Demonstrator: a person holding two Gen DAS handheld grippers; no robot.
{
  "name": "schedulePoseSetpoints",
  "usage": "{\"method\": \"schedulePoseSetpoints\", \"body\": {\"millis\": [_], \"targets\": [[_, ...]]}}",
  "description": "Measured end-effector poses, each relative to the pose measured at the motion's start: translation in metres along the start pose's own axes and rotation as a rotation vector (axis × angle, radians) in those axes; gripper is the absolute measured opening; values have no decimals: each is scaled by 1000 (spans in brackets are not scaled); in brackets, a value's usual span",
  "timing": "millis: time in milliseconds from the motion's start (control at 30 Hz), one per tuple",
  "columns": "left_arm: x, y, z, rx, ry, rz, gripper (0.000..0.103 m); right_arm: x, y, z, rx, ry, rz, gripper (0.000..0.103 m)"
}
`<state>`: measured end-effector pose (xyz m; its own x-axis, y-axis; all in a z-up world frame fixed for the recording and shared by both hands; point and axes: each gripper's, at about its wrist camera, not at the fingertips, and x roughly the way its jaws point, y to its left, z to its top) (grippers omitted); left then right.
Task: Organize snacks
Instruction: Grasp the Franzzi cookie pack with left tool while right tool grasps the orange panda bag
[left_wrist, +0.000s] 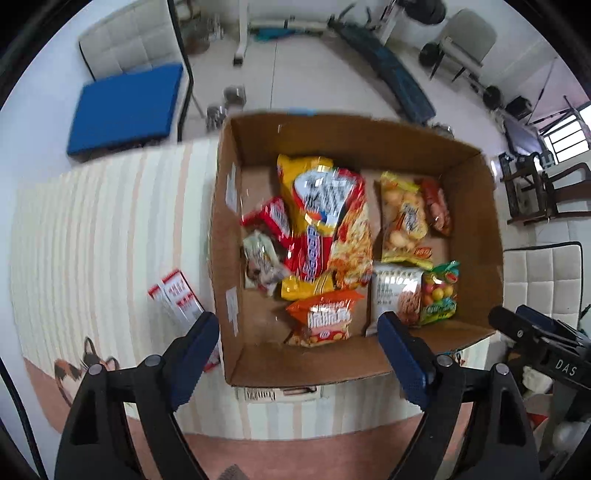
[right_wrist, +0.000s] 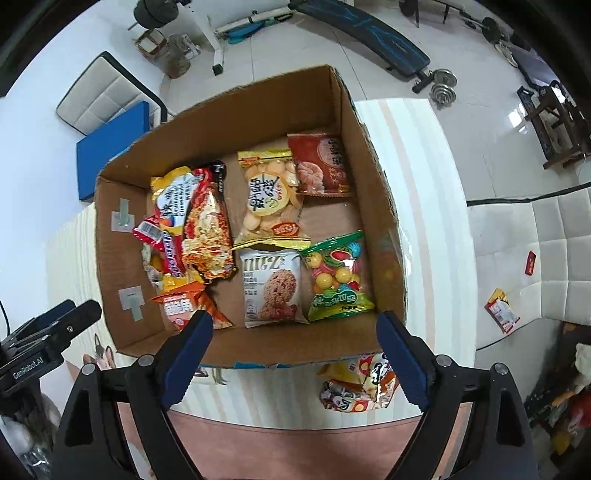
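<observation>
An open cardboard box (left_wrist: 476, 229) (right_wrist: 373, 173) stands on the striped table and holds several snack packets: noodle bags (left_wrist: 325, 214) (right_wrist: 207, 229), a biscuit bag (right_wrist: 269, 195), a white cookie packet (right_wrist: 271, 288) and a green candy bag (right_wrist: 338, 280). My left gripper (left_wrist: 299, 354) is open and empty above the box's near wall. My right gripper (right_wrist: 295, 354) is open and empty above the near wall too. A red-and-white packet (left_wrist: 177, 295) lies on the table left of the box. A yellow-and-red snack bag (right_wrist: 354, 384) lies on the table in front of the box.
The striped tablecloth (left_wrist: 92, 229) has a pink border near me. A white chair with a blue cushion (left_wrist: 125, 107) stands beyond the table. A white padded seat (right_wrist: 524, 251) at right carries two small packets (right_wrist: 500, 310). Gym gear lies on the floor behind.
</observation>
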<state>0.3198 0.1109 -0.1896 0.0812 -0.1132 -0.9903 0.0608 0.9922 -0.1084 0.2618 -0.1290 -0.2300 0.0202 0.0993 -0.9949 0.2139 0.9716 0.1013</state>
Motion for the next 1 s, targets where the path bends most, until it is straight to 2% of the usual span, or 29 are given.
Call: {"method": "schedulePoseSetpoints", "body": {"millis": [133, 267, 400, 500, 600, 733, 833, 1000], "targets": [[-23, -13, -20, 47, -143, 26, 88, -9, -4, -23, -8, -47, 8, 94], [-21, -5, -60, 1, -182, 22, 88, -1, -25, -56, 27, -45, 12, 94], [4, 7, -98, -37, -146, 54, 88, 26, -54, -89, 79, -4, -1, 94], [36, 19, -119, -64, -75, 77, 88, 59, -76, -109, 131, 53, -7, 94], [67, 32, -129, -91, -10, 91, 88, 85, -96, -122, 204, 86, 8, 94], [97, 50, -128, -98, 10, 123, 88, 103, -107, -132, 251, 100, 35, 94], [119, 54, -121, -53, 11, 86, 88, 109, -106, -134, 248, 112, 41, 94], [145, 39, -123, 97, 39, -62, 88, 113, -102, -137, 216, 122, 20, 94]]}}
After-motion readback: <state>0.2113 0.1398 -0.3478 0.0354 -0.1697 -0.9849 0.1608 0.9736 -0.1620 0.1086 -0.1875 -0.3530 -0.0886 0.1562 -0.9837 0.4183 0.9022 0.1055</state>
